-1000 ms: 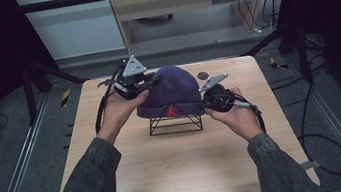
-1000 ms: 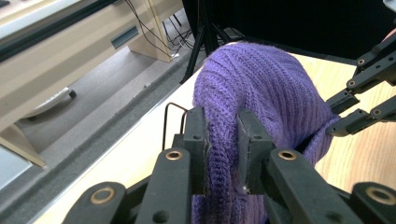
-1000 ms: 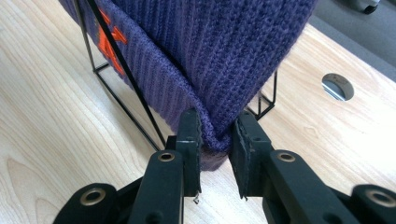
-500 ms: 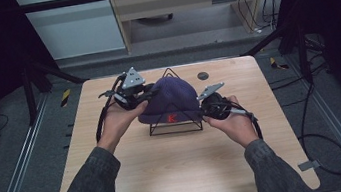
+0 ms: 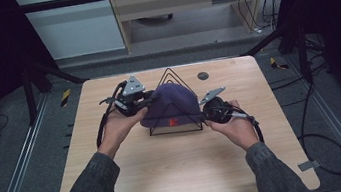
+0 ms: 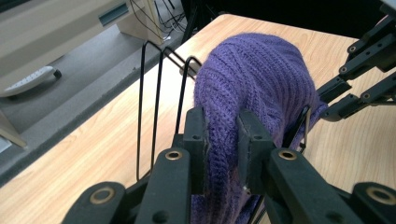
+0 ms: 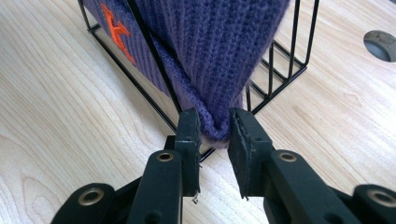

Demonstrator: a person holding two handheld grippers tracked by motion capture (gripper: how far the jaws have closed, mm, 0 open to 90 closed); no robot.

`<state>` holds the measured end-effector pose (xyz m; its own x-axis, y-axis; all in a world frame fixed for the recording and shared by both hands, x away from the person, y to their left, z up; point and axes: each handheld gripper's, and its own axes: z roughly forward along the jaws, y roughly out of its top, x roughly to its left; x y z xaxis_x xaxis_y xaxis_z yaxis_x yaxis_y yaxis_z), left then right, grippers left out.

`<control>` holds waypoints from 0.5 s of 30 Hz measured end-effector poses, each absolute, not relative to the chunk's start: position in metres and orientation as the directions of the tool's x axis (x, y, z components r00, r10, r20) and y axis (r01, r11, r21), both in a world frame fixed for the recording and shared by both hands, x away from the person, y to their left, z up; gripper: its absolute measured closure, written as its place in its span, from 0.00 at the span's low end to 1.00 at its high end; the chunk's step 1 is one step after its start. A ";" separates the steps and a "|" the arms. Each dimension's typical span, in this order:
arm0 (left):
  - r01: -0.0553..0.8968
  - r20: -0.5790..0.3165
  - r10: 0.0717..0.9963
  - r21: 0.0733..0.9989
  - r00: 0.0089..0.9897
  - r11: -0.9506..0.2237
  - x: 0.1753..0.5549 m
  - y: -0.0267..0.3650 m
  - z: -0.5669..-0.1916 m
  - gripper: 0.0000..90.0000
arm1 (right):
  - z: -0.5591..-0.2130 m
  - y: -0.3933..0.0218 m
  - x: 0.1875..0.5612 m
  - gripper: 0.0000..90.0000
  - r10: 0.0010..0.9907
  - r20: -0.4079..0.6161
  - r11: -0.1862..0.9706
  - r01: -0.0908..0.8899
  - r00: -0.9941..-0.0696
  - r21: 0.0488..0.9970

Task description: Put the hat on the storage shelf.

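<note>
A purple knit beanie [image 5: 172,107] with an orange letter K [image 5: 172,122] sits in a black wire rack [image 5: 170,71] at the middle of the table. One triangular wire crosses its front and another peak rises behind it. My left gripper [image 5: 145,99] is shut on the hat's left edge, and the knit bunches between its pads [image 6: 222,126]. At the hat's lower right corner my right gripper [image 5: 207,112] pinches the cuff, close to the rack's base wires [image 7: 214,123]. The beanie [image 7: 219,42] hangs inside the wires there.
The wooden table [image 5: 179,175] has a round cable hole [image 5: 202,76] behind the rack. A hand and dark sleeve hold each gripper. A cabinet and cables stand beyond the far edge. The right gripper's linkage [image 6: 364,70] shows beyond the hat.
Both hands have sunk with the beanie. It was held above the wire rack and now lies down among the wires, with the rack's peak showing above it.
</note>
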<state>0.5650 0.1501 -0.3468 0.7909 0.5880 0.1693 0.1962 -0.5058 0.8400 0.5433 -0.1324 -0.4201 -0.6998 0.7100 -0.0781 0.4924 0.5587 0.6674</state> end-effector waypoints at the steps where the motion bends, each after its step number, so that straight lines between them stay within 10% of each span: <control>1: 0.200 0.168 0.588 0.838 0.792 -0.508 0.564 0.151 -0.350 0.84 | -0.422 -0.133 0.544 0.82 0.713 -0.076 0.554 0.494 -0.697 0.669; 15: 0.213 0.160 0.586 0.830 0.795 -0.515 0.563 0.152 -0.361 0.84 | -0.434 -0.133 0.544 0.87 0.716 -0.057 0.549 0.510 -0.696 0.662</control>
